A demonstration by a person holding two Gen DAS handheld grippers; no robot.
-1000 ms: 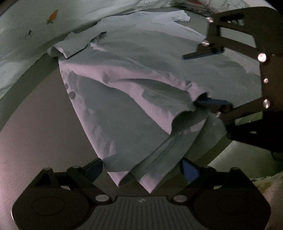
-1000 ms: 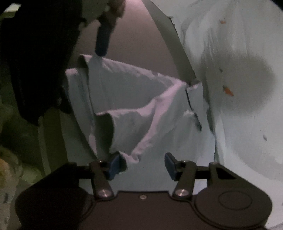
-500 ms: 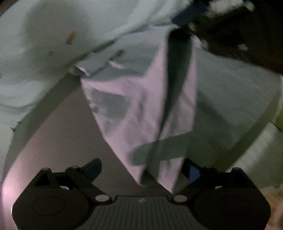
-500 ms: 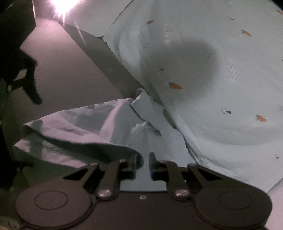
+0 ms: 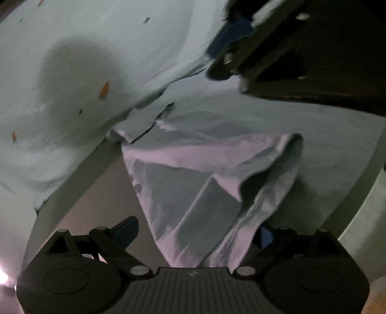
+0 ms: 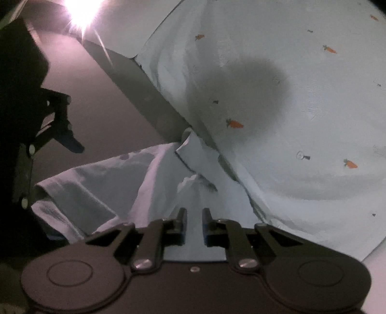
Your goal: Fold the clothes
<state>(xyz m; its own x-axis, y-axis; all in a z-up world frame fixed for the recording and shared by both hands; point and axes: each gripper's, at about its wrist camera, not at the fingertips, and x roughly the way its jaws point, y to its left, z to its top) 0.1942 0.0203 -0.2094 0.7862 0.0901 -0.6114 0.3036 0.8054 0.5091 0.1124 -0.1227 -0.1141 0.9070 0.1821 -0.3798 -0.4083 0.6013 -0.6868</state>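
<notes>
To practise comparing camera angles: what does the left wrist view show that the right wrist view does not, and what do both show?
Only the left wrist view shows the left gripper from behind, fingers spread wide with the shirt draped between them, and the right gripper from outside. Only the right wrist view shows the right gripper's nearly closed fingers on a strip of shirt, and a bright glare. Both show the pale shirt, the carrot-print sheet and the grey table.

Each tool (image 5: 194, 230) was matte black with blue finger pads (image 5: 125, 231), silver screws and round pivot discs.
</notes>
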